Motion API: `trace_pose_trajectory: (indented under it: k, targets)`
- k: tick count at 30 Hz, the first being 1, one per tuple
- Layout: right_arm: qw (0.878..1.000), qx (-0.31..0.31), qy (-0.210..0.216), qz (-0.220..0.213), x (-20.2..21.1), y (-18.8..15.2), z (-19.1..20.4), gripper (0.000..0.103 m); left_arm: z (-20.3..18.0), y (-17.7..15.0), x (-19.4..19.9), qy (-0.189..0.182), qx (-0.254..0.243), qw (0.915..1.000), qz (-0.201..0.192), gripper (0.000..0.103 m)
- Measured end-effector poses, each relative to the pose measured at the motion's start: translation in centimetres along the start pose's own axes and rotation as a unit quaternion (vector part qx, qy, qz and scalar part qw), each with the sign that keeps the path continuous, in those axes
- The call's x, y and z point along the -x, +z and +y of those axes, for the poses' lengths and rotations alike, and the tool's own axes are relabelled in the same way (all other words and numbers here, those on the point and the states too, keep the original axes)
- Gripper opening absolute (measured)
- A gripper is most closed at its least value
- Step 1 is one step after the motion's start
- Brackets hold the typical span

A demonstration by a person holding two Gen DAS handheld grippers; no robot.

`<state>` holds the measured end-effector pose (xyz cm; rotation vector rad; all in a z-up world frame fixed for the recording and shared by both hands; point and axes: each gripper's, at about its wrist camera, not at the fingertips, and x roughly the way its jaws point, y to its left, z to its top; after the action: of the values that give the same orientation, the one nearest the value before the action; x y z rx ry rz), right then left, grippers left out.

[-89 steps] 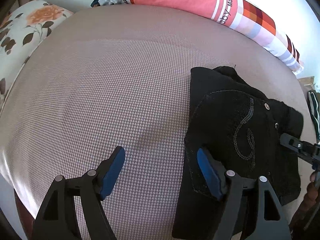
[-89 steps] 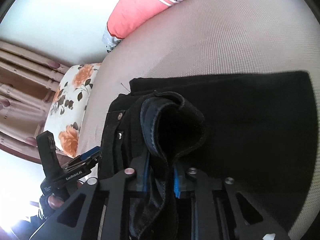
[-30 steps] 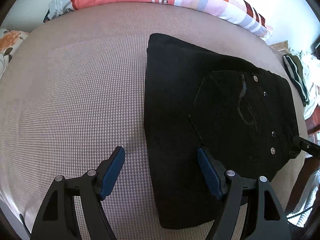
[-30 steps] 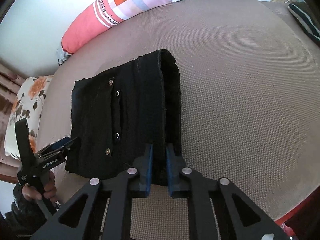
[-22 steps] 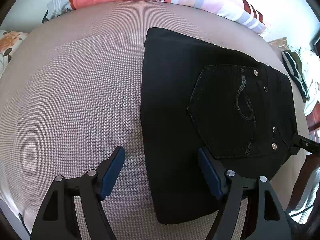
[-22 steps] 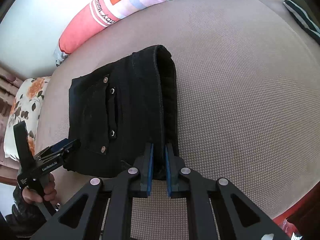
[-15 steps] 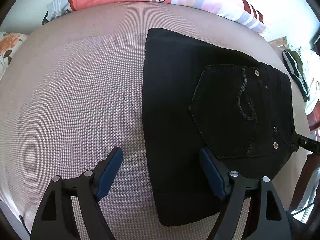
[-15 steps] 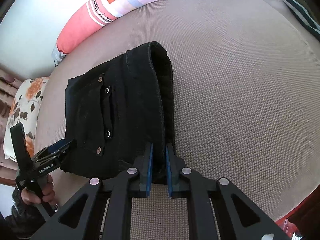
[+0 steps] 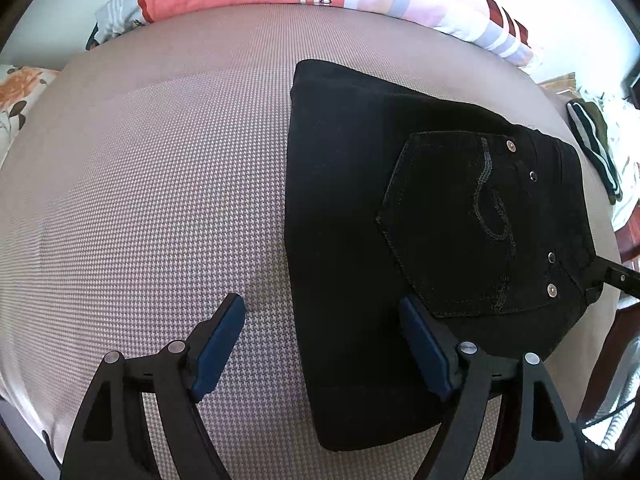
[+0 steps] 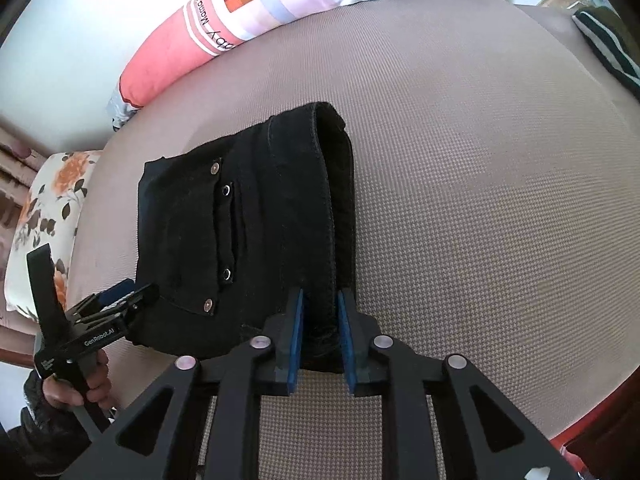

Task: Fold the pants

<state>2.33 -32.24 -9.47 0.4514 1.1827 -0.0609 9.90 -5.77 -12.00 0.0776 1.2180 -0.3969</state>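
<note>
Your right gripper [image 10: 319,312] is nearly closed, with the pants' [image 10: 248,232] thick folded edge between its pads, steadying the bundle where layers could spring apart. Your left gripper [image 9: 320,340] is spread wide, holding nothing, straddling the pants' near edge. The pants lie folded into a compact rectangle on the bed [image 9: 152,184].

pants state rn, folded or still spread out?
Folded. The black pants lie as a compact stacked rectangle on the bed, back pocket up; the right gripper straddles the layered folded edge.
</note>
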Motion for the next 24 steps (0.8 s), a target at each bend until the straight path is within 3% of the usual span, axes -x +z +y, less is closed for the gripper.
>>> trace_pose_trajectory:
  k: [1,3,10,19,24]
  targets:
    - [1.000,0.002,-0.002,-0.003,0.1,0.1,0.1,0.029,0.0,0.1,0.0,0.000,0.002,1.0000,0.001,0.080]
    - [1.000,0.006,-0.005,-0.006,0.2,0.2,0.2,0.034,0.1,0.1,0.1,-0.001,0.001,1.0000,0.001,0.080]
    - [1.000,0.008,0.002,-0.002,-0.5,1.1,0.0,0.036,-0.1,0.3,0.4,-0.017,-0.004,0.9999,0.000,0.080]
    - [0.997,-0.014,0.077,0.017,-2.7,1.8,-1.5,0.046,1.4,1.0,0.2,-0.080,0.027,0.9964,0.005,0.080]
    - [0.989,-0.030,0.136,0.045,-4.2,2.2,-3.0,0.047,3.2,1.7,-0.4,-0.131,0.062,0.9893,0.019,0.080]
